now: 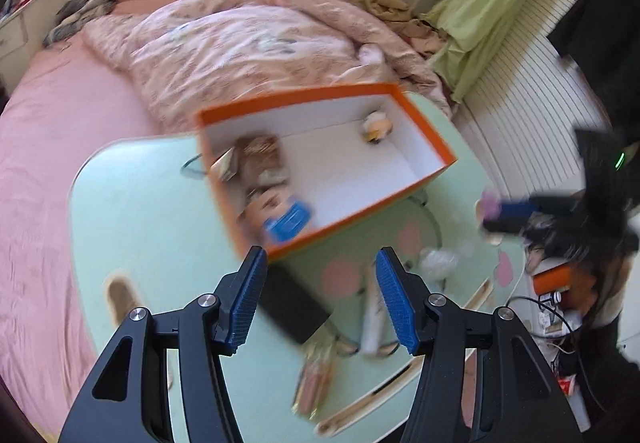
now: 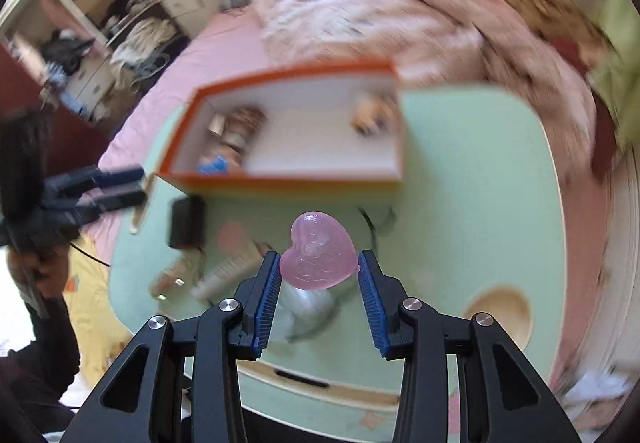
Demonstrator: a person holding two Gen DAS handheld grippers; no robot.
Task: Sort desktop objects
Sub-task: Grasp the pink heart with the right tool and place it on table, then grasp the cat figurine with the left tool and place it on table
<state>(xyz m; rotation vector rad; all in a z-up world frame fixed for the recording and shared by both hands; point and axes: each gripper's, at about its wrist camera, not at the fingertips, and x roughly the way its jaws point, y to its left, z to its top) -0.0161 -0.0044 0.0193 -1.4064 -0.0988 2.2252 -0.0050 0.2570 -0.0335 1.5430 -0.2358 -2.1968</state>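
Observation:
An orange box (image 1: 424,127) with a white inside sits on the mint-green table (image 1: 132,211); it holds a blue item (image 1: 289,222), brown packets and a small round toy (image 1: 377,126). My left gripper (image 1: 320,283) is open and empty, above the table just in front of the box. My right gripper (image 2: 319,270) is shut on a pink heart-shaped object (image 2: 318,253), held above the table in front of the box (image 2: 280,181). The right gripper with the pink heart also shows at the right in the left wrist view (image 1: 508,213).
On the table lie a black block (image 1: 294,305), a white tube (image 1: 374,317), a clear packet (image 1: 314,379) and crumpled plastic (image 1: 438,263). A round wooden inlay (image 2: 500,313) is in the table top. A pink bed with a quilt (image 1: 248,43) lies behind.

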